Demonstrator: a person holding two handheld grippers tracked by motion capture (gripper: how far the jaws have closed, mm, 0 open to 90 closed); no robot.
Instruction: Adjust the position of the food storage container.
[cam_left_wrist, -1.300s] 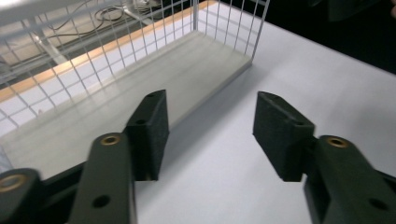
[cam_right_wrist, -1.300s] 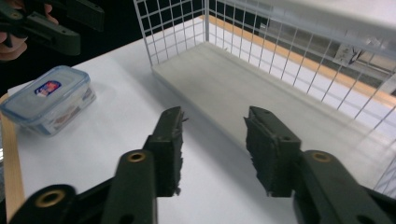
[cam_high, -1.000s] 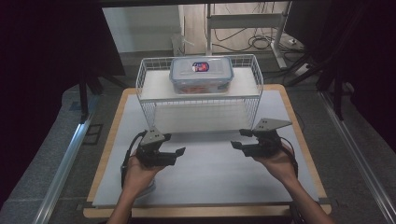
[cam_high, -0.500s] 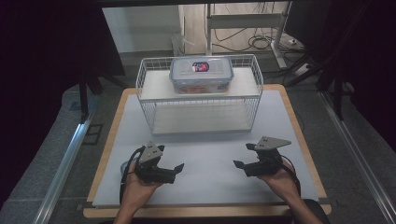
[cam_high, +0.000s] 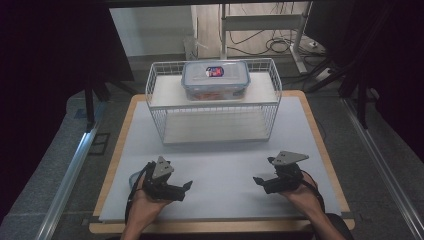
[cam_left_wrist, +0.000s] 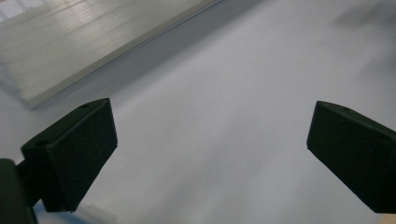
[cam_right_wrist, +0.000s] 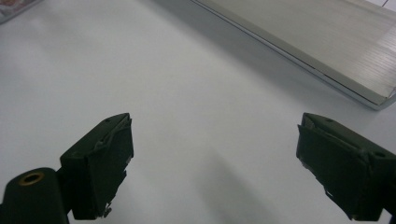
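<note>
A clear lidded food container (cam_high: 215, 80) sits on top of a white wire rack (cam_high: 214, 107) at the back of the table. My left gripper (cam_high: 186, 188) is near the front left of the white mat, held in a hand, open. Its black jaws (cam_left_wrist: 210, 154) stand wide apart over bare mat. My right gripper (cam_high: 258, 181) is at the front right, also open, with bare mat between its jaws (cam_right_wrist: 212, 163). Both pairs of jaws have just been opening, with nothing between them. The grippers point inward, toward each other.
The rack's pale lower shelf board (cam_left_wrist: 70, 42) (cam_right_wrist: 317, 42) lies beyond the jaws in both gripper views. The white mat (cam_high: 220, 165) covers a wooden table top (cam_high: 112, 165). Cables and a metal stand (cam_high: 260, 40) are on the floor behind.
Both hands have drawn back toward the table's near edge and sunk closer to the mat. The jaws of both grippers stand wider apart than before.
</note>
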